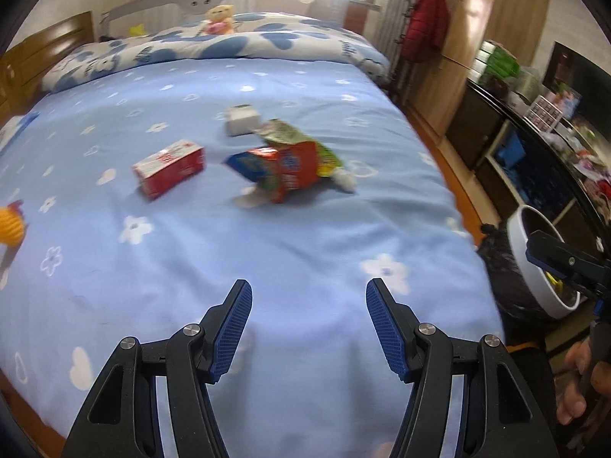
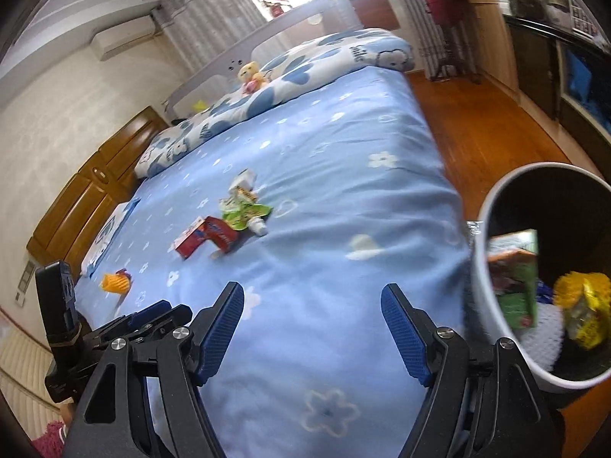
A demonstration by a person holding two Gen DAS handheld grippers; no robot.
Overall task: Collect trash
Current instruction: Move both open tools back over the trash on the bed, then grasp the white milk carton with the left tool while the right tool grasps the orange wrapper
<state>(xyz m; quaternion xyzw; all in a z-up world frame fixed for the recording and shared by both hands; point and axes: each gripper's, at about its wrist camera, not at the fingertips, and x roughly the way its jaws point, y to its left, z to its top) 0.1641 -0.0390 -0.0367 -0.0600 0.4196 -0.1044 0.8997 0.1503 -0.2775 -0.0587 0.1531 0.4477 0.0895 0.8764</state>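
Blue bedsheet (image 1: 290,248) spreads under both our tongs: the left tongs (image 1: 309,328) and the right tongs (image 2: 312,334) stand wide with nothing between them. Mid-bed lie a red carton (image 1: 168,168), an orange box (image 1: 278,170), a green wrapper (image 1: 294,137) and a small white box (image 1: 241,119). Beside the bed's right edge stands the white bin (image 2: 492,305), already holding trash.

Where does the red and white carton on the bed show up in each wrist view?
Left wrist: the red and white carton lies left of centre on the blue sheet.
Right wrist: the same carton lies left of centre, smaller and farther off.
Shared landmark: the orange and blue box lies just right of it.
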